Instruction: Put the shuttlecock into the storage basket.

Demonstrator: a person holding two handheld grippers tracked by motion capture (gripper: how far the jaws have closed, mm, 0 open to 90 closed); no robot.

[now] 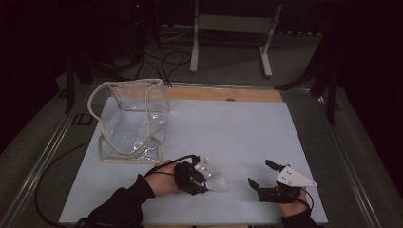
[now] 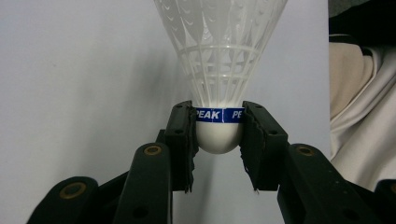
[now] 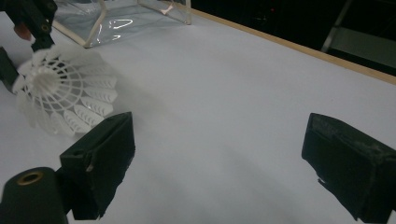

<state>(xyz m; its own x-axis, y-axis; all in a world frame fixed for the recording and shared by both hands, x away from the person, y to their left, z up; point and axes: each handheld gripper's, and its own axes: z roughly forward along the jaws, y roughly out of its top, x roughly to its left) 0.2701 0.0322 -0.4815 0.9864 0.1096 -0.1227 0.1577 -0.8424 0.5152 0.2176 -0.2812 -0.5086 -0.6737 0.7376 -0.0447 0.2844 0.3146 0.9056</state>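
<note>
We see the left gripper (image 2: 218, 135) clamped on a white plastic shuttlecock (image 2: 219, 60): its two black jaws press the rounded white cork base from either side, level with the blue printed band, and the mesh skirt flares away from the jaws. In the high view that left gripper (image 1: 209, 179) sits near the front edge of the white table board (image 1: 237, 128), left of centre, with the shuttlecock (image 1: 217, 181) pointing its skirt toward the right gripper (image 1: 262, 175). We cannot tell whether the shuttlecock touches the board or hangs just above it.

The right gripper (image 3: 217, 154) has its jaws spread wide with nothing between them, just bare board. It rests near the front right of the board, apart from the shuttlecock (image 3: 60, 93), which shows to its upper left in its own view.

A clear soft plastic pouch with a cream-coloured trim (image 1: 132, 118) stands open on the left rear part of the board, well apart from both grippers. A pale wooden strip (image 1: 223, 94) runs along the board's far edge.
</note>
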